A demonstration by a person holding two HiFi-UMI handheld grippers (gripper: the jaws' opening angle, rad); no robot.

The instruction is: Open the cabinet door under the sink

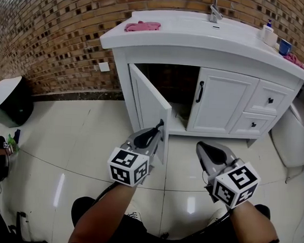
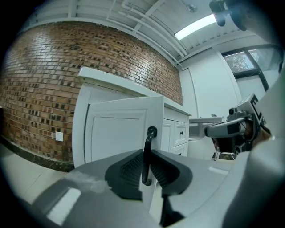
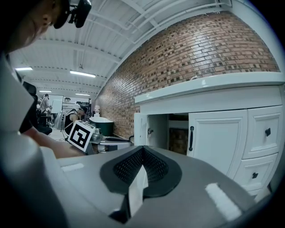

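The white vanity (image 1: 206,41) stands against the brick wall. Its left cabinet door (image 1: 146,104) is swung wide open toward me, and the dark inside shows behind it. My left gripper (image 1: 154,133) is shut on that door's black handle (image 1: 161,125). In the left gripper view the handle (image 2: 147,151) stands upright between the pads, in front of the door (image 2: 116,131). My right gripper (image 1: 204,149) hangs over the floor to the right, shut and empty. In its own view the right gripper (image 3: 141,165) faces the closed right door (image 3: 217,133).
A pink cloth (image 1: 142,26), a faucet (image 1: 215,14), a soap bottle (image 1: 267,31) and a blue cup (image 1: 285,47) are on the countertop. Two drawers (image 1: 267,101) sit at the vanity's right. A black bin (image 1: 11,101) stands far left, a white fixture (image 1: 292,135) far right.
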